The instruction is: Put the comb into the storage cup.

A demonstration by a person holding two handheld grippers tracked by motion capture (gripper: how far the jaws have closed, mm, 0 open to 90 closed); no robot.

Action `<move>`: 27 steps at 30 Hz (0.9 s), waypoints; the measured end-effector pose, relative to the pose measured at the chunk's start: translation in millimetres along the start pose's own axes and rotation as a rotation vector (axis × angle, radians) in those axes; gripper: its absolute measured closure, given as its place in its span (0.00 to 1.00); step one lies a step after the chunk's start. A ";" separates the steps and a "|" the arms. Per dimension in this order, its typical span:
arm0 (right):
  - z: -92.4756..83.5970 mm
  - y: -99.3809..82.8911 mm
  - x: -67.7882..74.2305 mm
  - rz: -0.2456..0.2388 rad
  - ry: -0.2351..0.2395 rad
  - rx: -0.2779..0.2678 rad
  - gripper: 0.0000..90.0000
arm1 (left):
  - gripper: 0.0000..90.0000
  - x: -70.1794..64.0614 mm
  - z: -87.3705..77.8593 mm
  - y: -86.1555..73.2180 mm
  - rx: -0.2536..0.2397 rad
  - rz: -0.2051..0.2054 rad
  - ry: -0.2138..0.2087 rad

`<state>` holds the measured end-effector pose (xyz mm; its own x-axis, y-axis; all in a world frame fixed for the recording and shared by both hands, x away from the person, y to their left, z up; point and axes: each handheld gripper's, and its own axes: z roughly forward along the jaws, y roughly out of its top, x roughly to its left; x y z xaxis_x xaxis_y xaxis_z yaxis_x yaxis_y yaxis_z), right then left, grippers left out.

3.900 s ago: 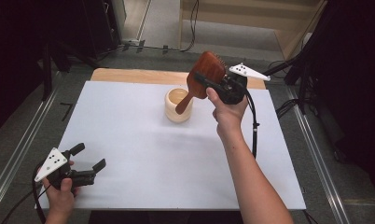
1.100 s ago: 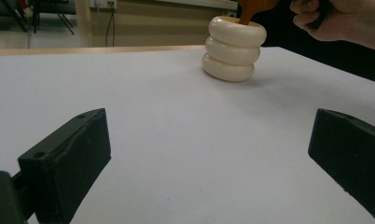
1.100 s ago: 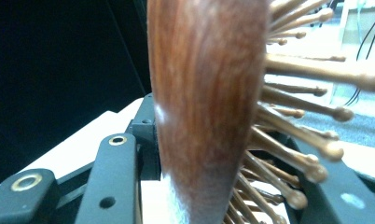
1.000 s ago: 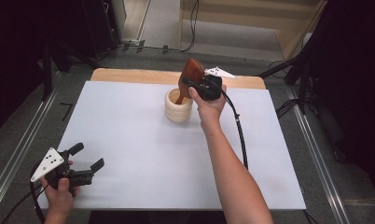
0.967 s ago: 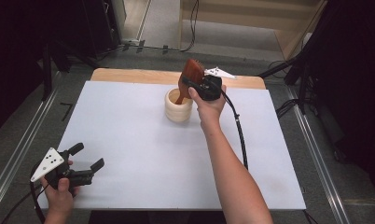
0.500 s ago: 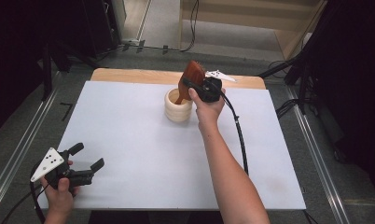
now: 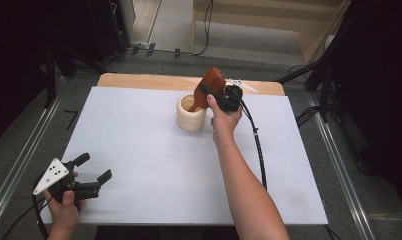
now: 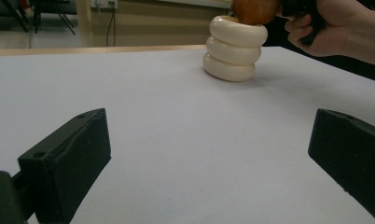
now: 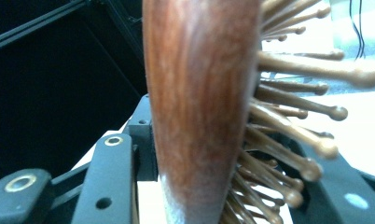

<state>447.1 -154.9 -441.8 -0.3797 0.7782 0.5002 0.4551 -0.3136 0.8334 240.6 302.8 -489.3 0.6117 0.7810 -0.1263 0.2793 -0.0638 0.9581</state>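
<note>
A brown wooden hairbrush (image 7: 212,85) stands tilted with its handle down inside a cream ribbed cup (image 7: 191,114) at the back middle of the table. My right gripper (image 7: 207,91) grips the brush head from the right. In the right gripper view the wooden back (image 9: 199,107) and the bristles sit between the black fingers (image 9: 108,186). These jaws have just been opening slightly, with the brush still touching them. My left gripper (image 7: 94,168) rests open at the front left corner with nothing between its jaws. Its own view (image 8: 206,158) looks toward the cup (image 8: 234,49).
A white sheet (image 7: 139,150) covers the table, with a wooden strip (image 7: 139,80) along the back. The right gripper's cable (image 7: 259,150) trails over the sheet beside the forearm. Metal rails and dark floor flank the table.
Since the earliest frame the right hand has carried the brush left and down, so its handle now stands in the cup. The left gripper has stayed in place.
</note>
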 end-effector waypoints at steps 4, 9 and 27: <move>-0.6 0.2 -0.2 -0.007 -0.014 0.002 0.52 | 0.00 -0.3 0.2 -0.1 -0.002 -0.001 0.001; -3.3 0.6 -1.4 -0.032 -0.070 0.029 0.43 | 0.00 -0.5 0.2 -0.1 -0.002 0.001 0.004; -11.2 -3.7 -10.0 -0.088 -0.056 0.062 0.29 | 0.00 -0.7 0.0 -0.2 -0.002 0.001 0.003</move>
<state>440.2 -167.5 -447.3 -0.3751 0.8310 0.4107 0.4717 -0.2103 0.8563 240.2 302.3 -489.4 0.6098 0.7827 -0.1243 0.2770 -0.0635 0.9588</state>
